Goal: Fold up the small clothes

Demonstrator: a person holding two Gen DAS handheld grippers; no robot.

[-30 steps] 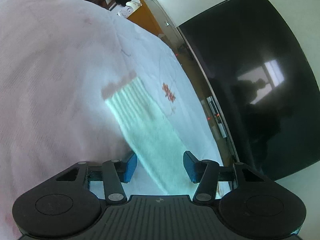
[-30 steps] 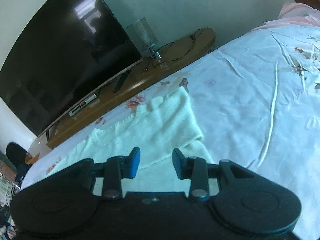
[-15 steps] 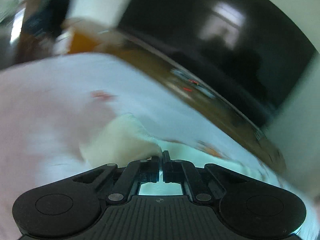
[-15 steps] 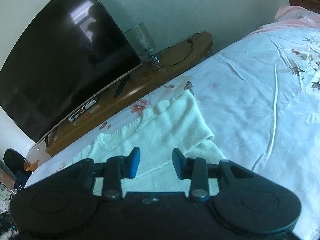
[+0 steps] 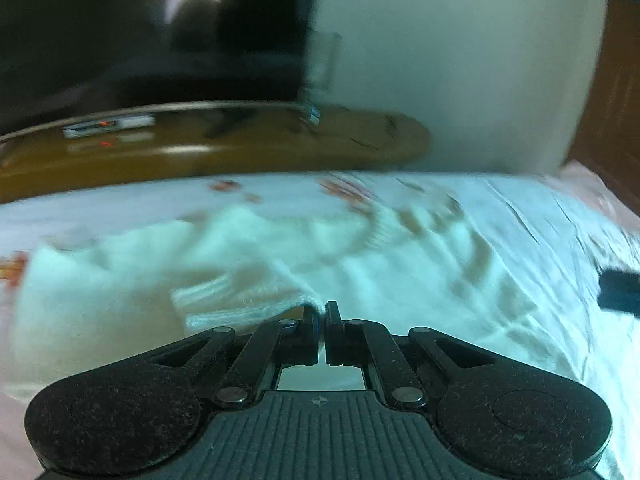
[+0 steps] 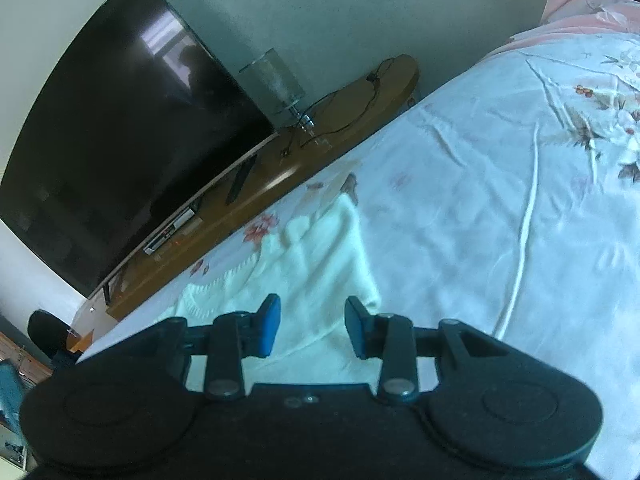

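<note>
since 1 second ago the left gripper (image 5: 322, 314) has been closed on a sweater (image 5: 120, 280) sleeve and swung across the bed (image 5: 520, 240), its body lying ahead and left, while the half-open, empty right gripper (image 6: 312, 326) is held over it.

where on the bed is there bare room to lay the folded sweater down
Bare floral sheet lies right of the white sweater, up to the pink bedding. It is crowded at the sweater, where the left gripper pinches its sleeve and the right gripper is open above its body.
</note>
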